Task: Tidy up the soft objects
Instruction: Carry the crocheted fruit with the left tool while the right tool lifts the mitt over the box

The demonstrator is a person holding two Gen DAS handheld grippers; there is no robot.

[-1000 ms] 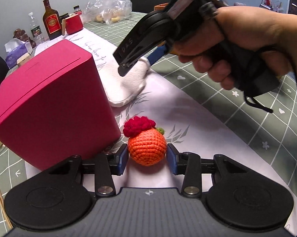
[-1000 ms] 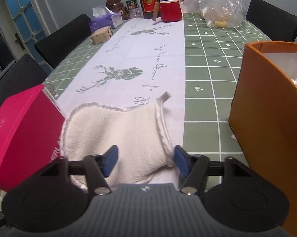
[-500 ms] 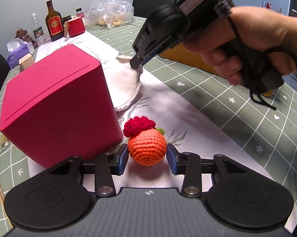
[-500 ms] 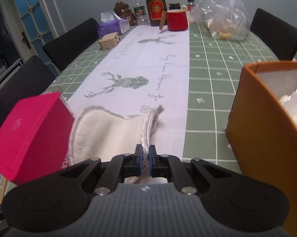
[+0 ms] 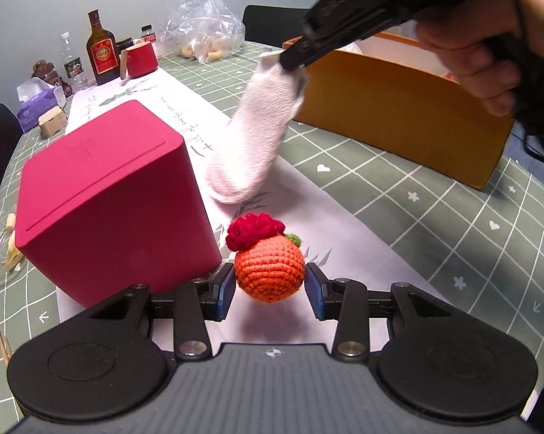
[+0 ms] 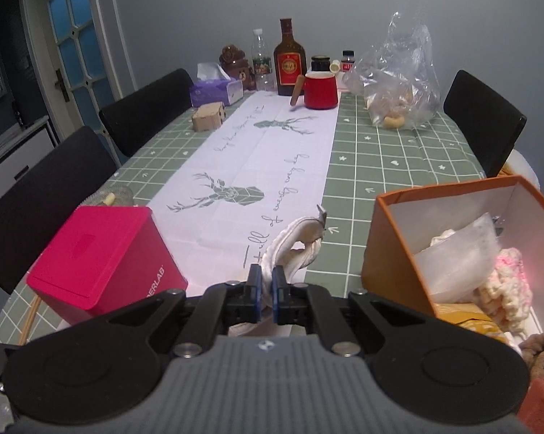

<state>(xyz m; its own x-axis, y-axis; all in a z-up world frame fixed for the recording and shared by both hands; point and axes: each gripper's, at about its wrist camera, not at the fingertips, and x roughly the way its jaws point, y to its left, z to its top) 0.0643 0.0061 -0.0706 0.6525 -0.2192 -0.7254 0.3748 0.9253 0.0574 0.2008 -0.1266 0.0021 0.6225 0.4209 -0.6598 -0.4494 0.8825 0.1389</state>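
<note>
The right claw (image 6: 266, 289) is pinched tight on the hem of a white terry cloth (image 5: 252, 137). In the left wrist view the cloth hangs down from that claw (image 5: 292, 60) in a long drape, its lower end at or just above the white runner (image 6: 272, 152) on the bench (image 6: 398, 159); whether it touches there is unclear, since the cloth is blurred. The right hand (image 5: 488, 47) grips the tool's handle high in that view, in front of the orange box (image 6: 391, 249). In the right wrist view this open box stands just right of the claw and holds a clear plastic packet (image 6: 459, 253), a pale pink and cream knitted piece (image 6: 506, 282) and something yellow under them. The left claw (image 5: 270, 287) stands half open, its blue pads on either side of a crocheted orange ball (image 5: 270, 271) with a red tuft on top. The ball sits on the runner between the pads; the left pad looks to touch it or nearly so, and a slim gap shows at the right pad. A closed magenta box (image 5: 109, 195) stands just left of the ball, near the left pad. At the far end of the bench are a red mug (image 6: 320, 90), a brown bottle (image 6: 290, 61), a tissue box (image 6: 215, 92) and a clear plastic bag (image 6: 398, 83).
</note>
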